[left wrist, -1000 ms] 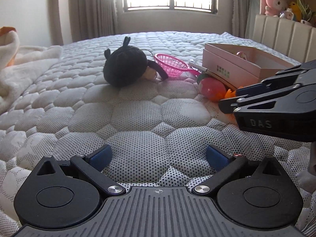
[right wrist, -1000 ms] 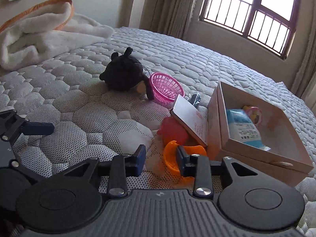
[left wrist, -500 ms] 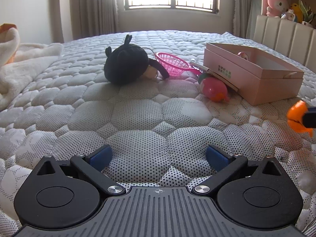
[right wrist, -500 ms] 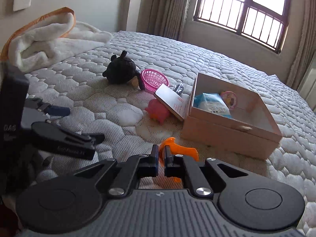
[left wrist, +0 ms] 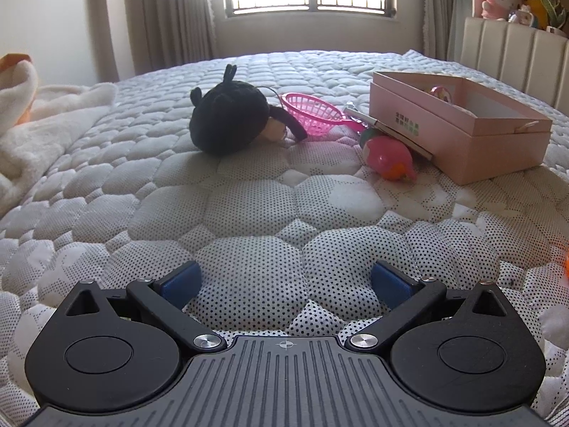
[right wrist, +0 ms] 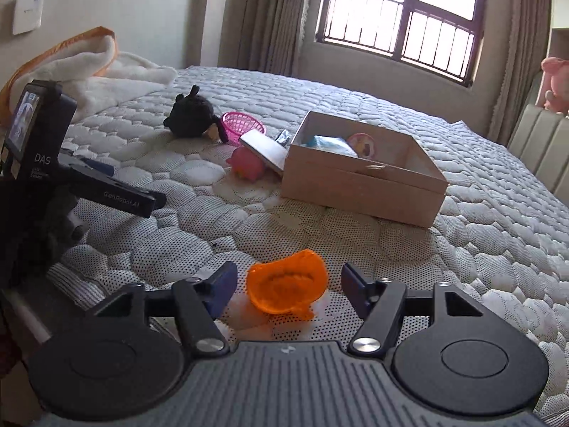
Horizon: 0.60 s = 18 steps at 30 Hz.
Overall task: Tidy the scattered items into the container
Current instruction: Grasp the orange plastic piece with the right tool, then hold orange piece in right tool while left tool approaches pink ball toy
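While the left wrist view looks low across the bed (left wrist: 249, 206), the left tongs (left wrist: 284, 281) sit wide apart with nothing between the blue pads (left wrist: 179, 283), just quilted mattress. Up at about 11 o'clock there's a black plush toy (left wrist: 227, 121), and right beside it at 12 o'clock a pink basket (left wrist: 313, 114) tipped on its side. Over at 1 o'clock the pink box (left wrist: 458, 142) stands open, with a flat lid (left wrist: 398, 133) leaning against its near-left side and a pink round toy (left wrist: 387, 156) tucked just under that lid. A white blanket (left wrist: 42, 121) is bunched at 9 to 10 o'clock.

From the right wrist view, the right tongs (right wrist: 286, 284) are spread apart too, and the orange toy (right wrist: 286, 286) lies on the bed right between the pads, not touching either one as far as I can see. So it's loose, not clamped. The pink box (right wrist: 359, 185) is at 12 to 1 o'clock, well apart from the orange toy, and it already holds a light blue packet (right wrist: 332, 144) and a small round pink thing (right wrist: 362, 144). The pink round toy (right wrist: 247, 167), the lid (right wrist: 265, 151), the pink basket (right wrist: 242, 124) and the black plush toy (right wrist: 190, 117) string out toward 11 o'clock. The left gripper body shows at 9 o'clock in this view.
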Tool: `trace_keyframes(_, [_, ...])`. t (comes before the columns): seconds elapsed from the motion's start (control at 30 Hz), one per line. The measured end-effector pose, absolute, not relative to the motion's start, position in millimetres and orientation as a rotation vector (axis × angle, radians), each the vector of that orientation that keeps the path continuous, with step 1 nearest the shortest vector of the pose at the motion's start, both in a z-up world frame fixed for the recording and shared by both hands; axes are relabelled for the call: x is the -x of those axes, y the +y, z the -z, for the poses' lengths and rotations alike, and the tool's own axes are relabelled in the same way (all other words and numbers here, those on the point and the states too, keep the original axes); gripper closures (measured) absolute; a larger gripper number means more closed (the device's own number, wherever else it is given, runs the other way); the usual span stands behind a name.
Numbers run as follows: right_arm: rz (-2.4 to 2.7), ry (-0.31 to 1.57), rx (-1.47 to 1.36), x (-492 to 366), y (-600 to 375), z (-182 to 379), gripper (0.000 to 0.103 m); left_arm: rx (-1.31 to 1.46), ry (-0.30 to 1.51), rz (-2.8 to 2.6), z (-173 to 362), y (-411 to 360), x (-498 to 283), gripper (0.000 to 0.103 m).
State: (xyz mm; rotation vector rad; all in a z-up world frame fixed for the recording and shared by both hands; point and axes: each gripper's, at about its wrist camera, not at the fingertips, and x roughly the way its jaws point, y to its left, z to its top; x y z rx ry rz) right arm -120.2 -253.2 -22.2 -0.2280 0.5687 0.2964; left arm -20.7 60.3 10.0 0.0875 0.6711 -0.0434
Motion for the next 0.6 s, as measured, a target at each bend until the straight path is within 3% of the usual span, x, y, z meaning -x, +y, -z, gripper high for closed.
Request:
trace_keyframes(0.23, [-0.273,0.573,0.157,115,-265,32,0.036,-0.128,0.596,0.166,-39,26,-13,0.0])
trace_keyframes(0.47, [-0.237,0.579,0.135,116,-282,39,0.033,0.226,0.651,0.238,-53,25,-77,0.001])
trace_keyframes(0.5, [-0.23,0.582,0.128,116,-285,39,0.033,0.235,0.658,0.233,-52,24,-84,0.009])
trace_keyframes(0.53, [-0.226,0.585,0.122,115,-287,40,0.033,0.234,0.668,0.227,-51,23,-91,0.026])
trace_keyframes(0.6, [-0.218,0.592,0.107,112,-290,43,0.033,0.231,0.698,0.21,-45,19,-106,0.032])
